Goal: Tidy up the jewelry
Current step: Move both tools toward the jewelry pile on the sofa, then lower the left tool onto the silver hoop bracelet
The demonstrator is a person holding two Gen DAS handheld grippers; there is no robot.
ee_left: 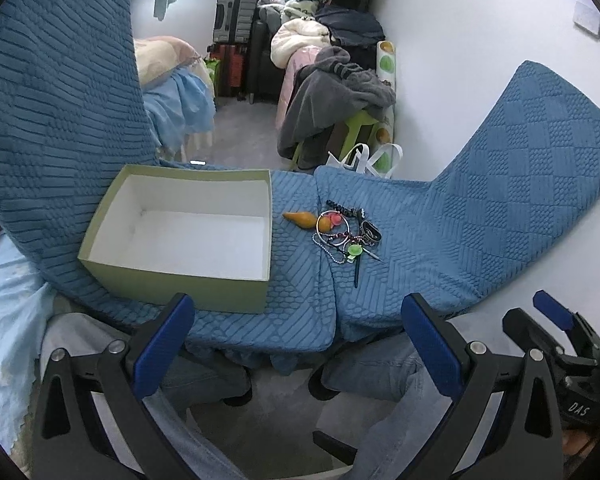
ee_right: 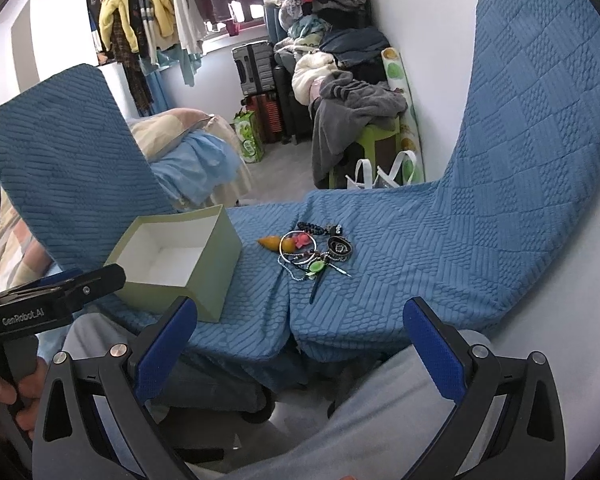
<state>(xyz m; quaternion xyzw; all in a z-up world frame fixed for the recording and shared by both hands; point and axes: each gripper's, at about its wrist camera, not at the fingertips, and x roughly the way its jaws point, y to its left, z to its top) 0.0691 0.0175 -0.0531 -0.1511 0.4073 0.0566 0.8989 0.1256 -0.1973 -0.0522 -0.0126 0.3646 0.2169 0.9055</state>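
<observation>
Left gripper [ee_left: 296, 334] spread wide, nothing between its blue pads; right gripper [ee_right: 300, 338] likewise spread and bare, both short of the green box [ee_left: 180, 236]; jewelry pile [ee_left: 346, 238] heaped on the blue quilted cover [ee_left: 480, 216] just right of that box; orange gourd-shaped piece [ee_left: 299, 219] between box and pile.

Jewelry pile [ee_right: 315, 251] on blue cushion [ee_right: 420, 248], open green box [ee_right: 180, 264] beside, right jaws apart.
</observation>
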